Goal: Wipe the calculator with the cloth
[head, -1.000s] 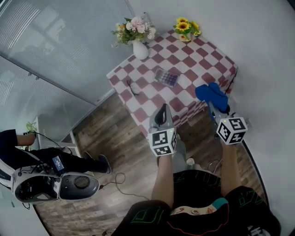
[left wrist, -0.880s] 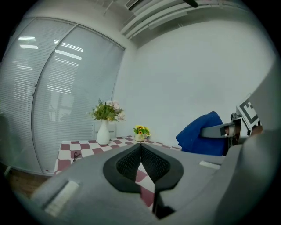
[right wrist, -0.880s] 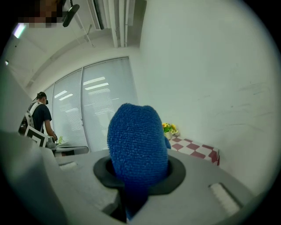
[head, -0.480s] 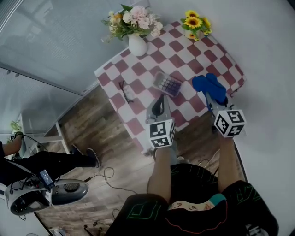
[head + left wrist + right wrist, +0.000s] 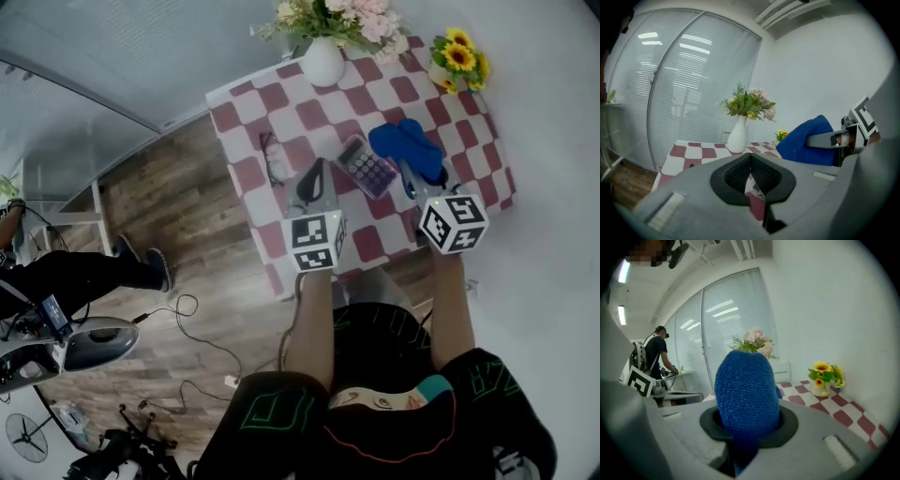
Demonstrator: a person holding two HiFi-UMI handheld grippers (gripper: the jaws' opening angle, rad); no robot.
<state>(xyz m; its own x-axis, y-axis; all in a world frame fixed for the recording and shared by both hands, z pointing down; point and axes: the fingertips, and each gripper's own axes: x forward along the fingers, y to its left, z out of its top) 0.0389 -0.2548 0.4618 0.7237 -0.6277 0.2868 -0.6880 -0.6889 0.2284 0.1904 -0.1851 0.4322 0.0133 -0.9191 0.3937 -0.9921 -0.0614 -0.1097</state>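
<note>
right gripper point(image 5: 409, 178): clamped blue knitted cloth point(image 5: 746, 390), just right of grey rectangular calculator point(image 5: 366, 167)
left gripper point(image 5: 750, 174): jaws met, empty, left of calculator

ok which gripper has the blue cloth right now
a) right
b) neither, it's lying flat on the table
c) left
a: in the right gripper view the right gripper is shut on the blue cloth, which bulges up from between its jaws, while the left gripper has its jaws together with nothing in them.
</note>
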